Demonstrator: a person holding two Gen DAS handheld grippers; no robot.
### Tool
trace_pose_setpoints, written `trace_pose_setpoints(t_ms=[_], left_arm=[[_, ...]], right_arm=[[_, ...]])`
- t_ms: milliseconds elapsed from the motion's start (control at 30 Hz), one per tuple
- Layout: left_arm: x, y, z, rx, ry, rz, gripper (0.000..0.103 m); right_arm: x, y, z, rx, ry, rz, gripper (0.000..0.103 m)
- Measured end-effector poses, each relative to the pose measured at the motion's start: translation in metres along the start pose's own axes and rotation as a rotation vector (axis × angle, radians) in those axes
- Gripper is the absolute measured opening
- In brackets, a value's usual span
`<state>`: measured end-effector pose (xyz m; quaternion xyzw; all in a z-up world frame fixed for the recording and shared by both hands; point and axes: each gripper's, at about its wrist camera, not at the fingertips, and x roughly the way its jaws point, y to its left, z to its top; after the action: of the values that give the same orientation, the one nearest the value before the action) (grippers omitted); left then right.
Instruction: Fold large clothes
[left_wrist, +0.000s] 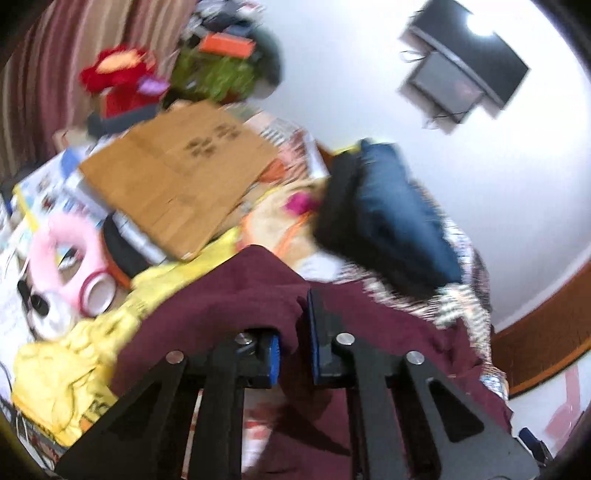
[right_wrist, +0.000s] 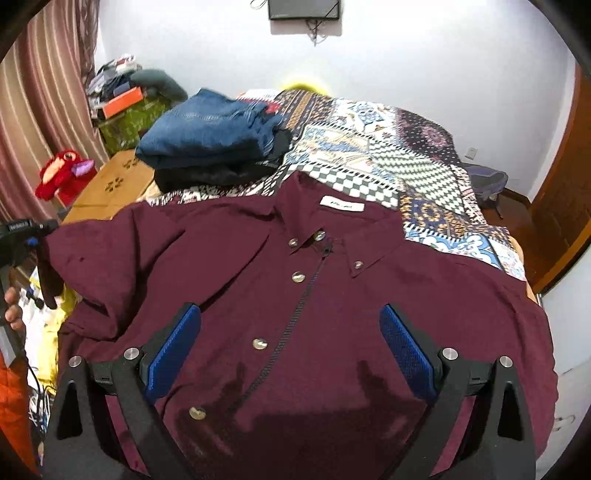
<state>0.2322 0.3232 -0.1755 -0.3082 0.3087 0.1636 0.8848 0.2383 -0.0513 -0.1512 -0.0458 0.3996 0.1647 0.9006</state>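
Observation:
A maroon button-up shirt (right_wrist: 295, 295) lies face up on the patchwork bedspread (right_wrist: 406, 155), collar toward the wall. My right gripper (right_wrist: 290, 332) is open and empty, hovering over the shirt's front placket. My left gripper (left_wrist: 295, 325) is shut on a fold of the shirt (left_wrist: 240, 295) at its left sleeve and holds it lifted. The left gripper also shows in the right wrist view (right_wrist: 35, 240) at the far left, pinching the sleeve edge. The left wrist view is motion-blurred.
A stack of folded jeans and dark clothes (right_wrist: 210, 136) sits on the bed behind the shirt. A cardboard box (left_wrist: 173, 173), red plush toy (right_wrist: 62, 177), yellow bag (left_wrist: 74, 362) and clutter lie left of the bed. A wooden door (right_wrist: 565, 206) is at the right.

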Motion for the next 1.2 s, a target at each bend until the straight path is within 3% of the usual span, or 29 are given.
trace_pose_setpoints(t_ms=[133, 300, 467, 633, 867, 967, 1133, 1200], left_arm=[[-0.020, -0.068, 0.002, 0.117, -0.048, -0.097, 0.007], [-0.033, -0.151, -0.016, 0.255, -0.029, -0.236, 0.006], [-0.022, -0.229, -0.062, 0.406, 0.066, -0.348, 0.006], [0.006, -0.278, -0.121, 0.514, 0.229, -0.390, 0.006], [0.043, -0.294, -0.194, 0.623, 0.473, -0.367, 0.006], [0.050, -0.298, -0.221, 0.712, 0.530, -0.326, 0.007], [0.045, -0.288, -0.237, 0.761, 0.565, -0.313, 0.021], [0.042, -0.281, -0.236, 0.759, 0.574, -0.311, 0.033]], right_arm=[[-0.014, -0.020, 0.000, 0.047, -0.044, 0.001, 0.097], [-0.029, -0.049, -0.005, 0.107, -0.090, -0.021, 0.097], [-0.040, -0.075, -0.016, 0.159, -0.105, -0.048, 0.097], [-0.047, -0.097, -0.027, 0.196, -0.103, -0.076, 0.097], [-0.053, -0.121, -0.038, 0.264, -0.104, -0.092, 0.097], [-0.052, -0.125, -0.039, 0.281, -0.102, -0.092, 0.097], [-0.051, -0.121, -0.039, 0.267, -0.102, -0.096, 0.097], [-0.051, -0.116, -0.037, 0.247, -0.105, -0.104, 0.097]])
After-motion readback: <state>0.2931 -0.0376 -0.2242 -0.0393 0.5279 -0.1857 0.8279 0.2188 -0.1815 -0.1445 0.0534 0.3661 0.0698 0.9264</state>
